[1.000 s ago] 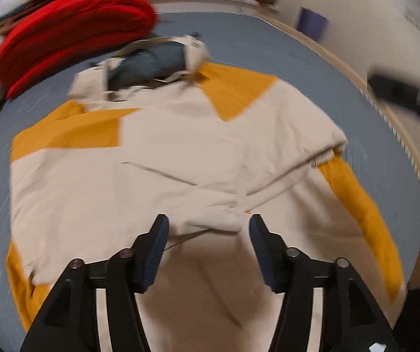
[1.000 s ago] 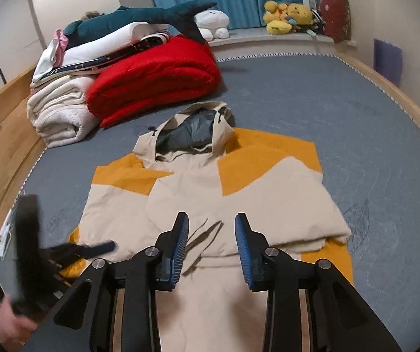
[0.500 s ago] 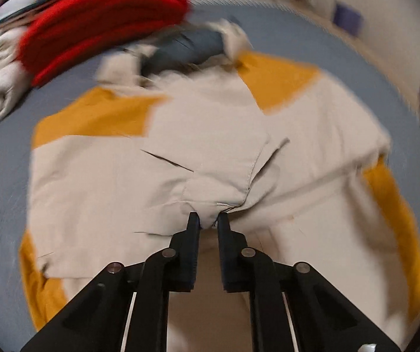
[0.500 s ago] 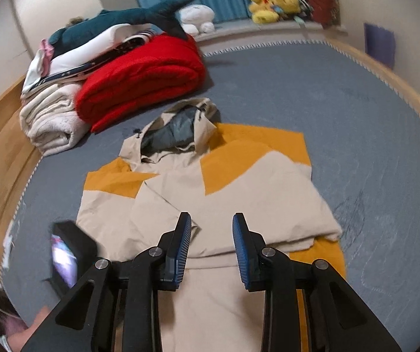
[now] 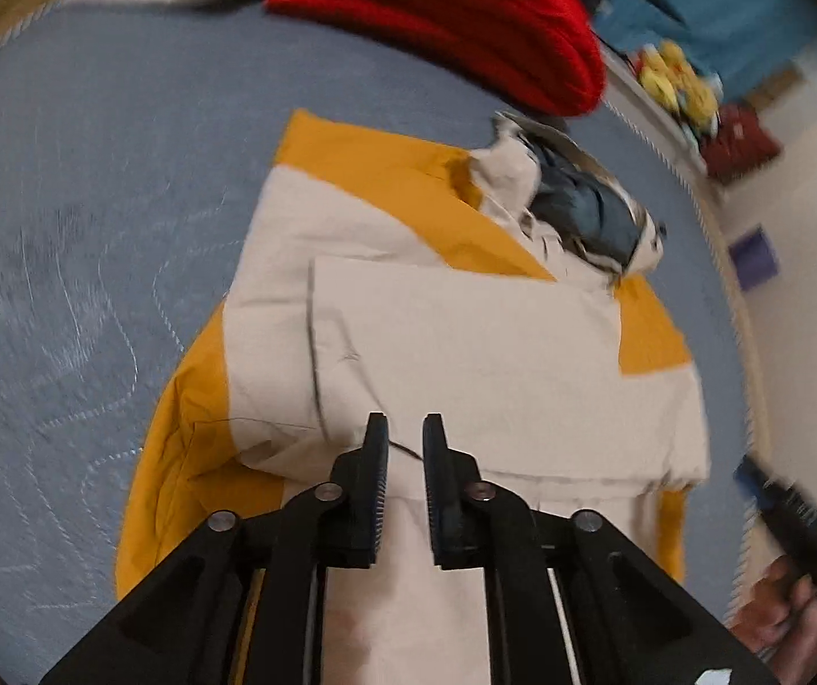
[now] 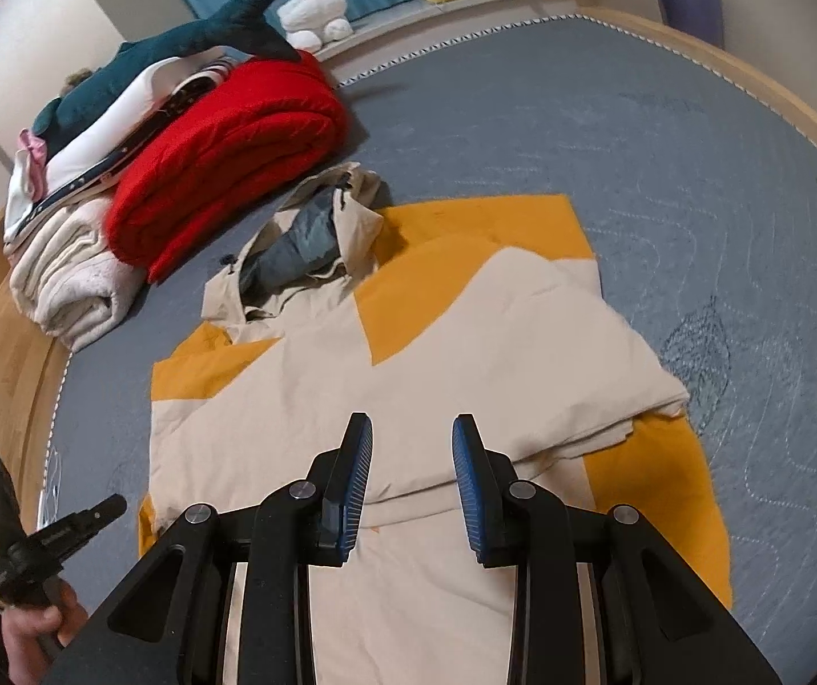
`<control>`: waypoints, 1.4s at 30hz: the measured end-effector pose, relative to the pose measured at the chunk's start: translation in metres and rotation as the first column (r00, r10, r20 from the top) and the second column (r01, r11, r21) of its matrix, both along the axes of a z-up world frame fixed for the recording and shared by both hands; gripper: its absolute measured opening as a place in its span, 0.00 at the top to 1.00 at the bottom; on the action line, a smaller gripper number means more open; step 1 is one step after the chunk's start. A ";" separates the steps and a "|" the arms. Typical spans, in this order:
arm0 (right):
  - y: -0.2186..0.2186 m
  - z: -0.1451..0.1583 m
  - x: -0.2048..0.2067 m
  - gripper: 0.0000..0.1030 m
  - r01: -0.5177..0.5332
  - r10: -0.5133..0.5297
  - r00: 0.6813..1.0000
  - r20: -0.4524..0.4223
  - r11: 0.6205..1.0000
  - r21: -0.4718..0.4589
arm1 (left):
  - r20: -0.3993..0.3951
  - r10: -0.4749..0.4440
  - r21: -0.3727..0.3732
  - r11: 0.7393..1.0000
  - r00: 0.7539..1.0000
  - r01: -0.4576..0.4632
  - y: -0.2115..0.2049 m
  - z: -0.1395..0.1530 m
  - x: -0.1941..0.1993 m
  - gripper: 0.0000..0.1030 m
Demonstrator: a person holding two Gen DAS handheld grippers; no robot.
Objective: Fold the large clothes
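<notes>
lying flat: 1 jacket (image 6: pixel 465 354), 2 folded sleeves, 1 hood (image 6: pixel 300 240).

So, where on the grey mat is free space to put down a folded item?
Bare grey mat lies between the jacket and the wooden edge. The corner holding the red quilt and cream blanket is crowded.

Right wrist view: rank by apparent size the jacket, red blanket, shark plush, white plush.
1. jacket, nearest and largest
2. red blanket
3. shark plush, long and thin; farther back, so its rank against the blanket is unsure
4. white plush, farthest and smallest
</notes>
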State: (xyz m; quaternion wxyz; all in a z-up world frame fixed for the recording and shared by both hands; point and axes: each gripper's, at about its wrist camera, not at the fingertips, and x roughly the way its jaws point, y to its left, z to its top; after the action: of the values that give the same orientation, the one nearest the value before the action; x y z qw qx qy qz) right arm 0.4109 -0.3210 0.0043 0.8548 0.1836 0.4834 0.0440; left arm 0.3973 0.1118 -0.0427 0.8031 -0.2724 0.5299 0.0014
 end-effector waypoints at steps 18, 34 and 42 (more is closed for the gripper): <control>-0.027 -0.015 0.016 0.70 0.079 -0.077 0.996 -0.042 0.996 0.043 | -0.099 0.049 -0.123 0.991 0.994 -0.061 0.019 -0.062 0.019 0.96; -0.072 -0.096 0.032 0.70 0.281 -0.205 0.933 -0.296 0.929 0.241 | 0.019 0.114 0.231 0.966 0.993 -0.115 0.035 0.003 0.006 0.98; -0.091 -0.098 0.023 0.71 0.422 -0.367 0.856 -0.364 0.903 0.082 | -0.052 -0.002 0.190 0.982 0.999 0.012 0.014 -0.032 0.024 0.94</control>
State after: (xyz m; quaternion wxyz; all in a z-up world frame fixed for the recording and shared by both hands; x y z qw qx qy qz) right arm 0.4344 -0.4120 -0.0934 0.7315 0.3513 0.5705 -0.1265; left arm 0.4209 0.1257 -0.0750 0.8114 -0.1924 0.5490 0.0565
